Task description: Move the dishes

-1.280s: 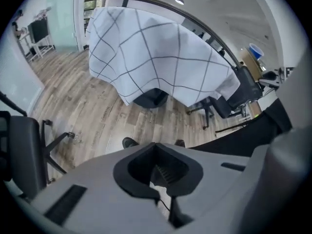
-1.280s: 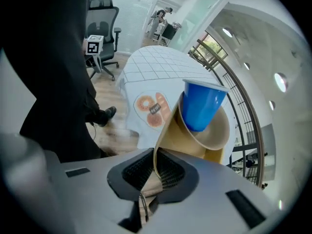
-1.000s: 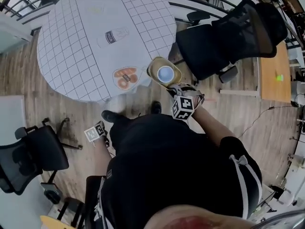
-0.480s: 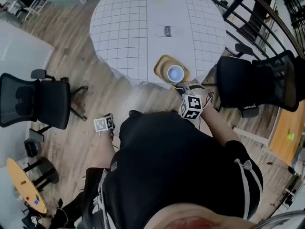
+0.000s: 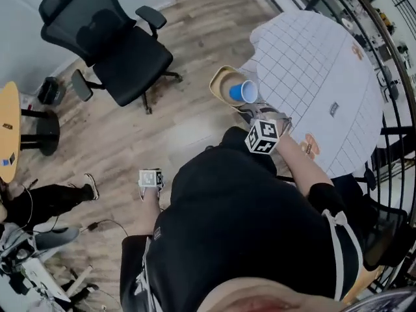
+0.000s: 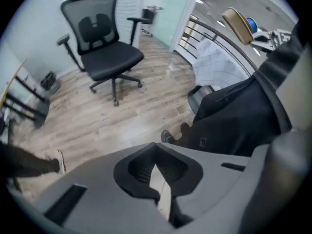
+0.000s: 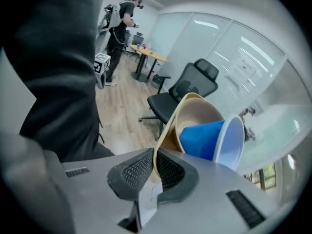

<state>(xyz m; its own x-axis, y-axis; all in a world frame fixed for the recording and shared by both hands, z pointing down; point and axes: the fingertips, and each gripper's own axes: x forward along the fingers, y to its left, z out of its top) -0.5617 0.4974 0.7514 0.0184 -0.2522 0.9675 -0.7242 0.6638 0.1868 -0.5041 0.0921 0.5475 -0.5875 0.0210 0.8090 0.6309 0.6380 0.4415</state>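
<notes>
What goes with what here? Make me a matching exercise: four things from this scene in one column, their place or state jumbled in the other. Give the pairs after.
Things
1. cup
2. bowl
3. left gripper
4. office chair

Place or state
A. stands on the wooden floor
B. clamped at its rim by the right gripper
C. blue, sits inside the bowl
D. shut, with nothing in it

Pairs: 1-C, 2-B, 3-D, 4-A
</notes>
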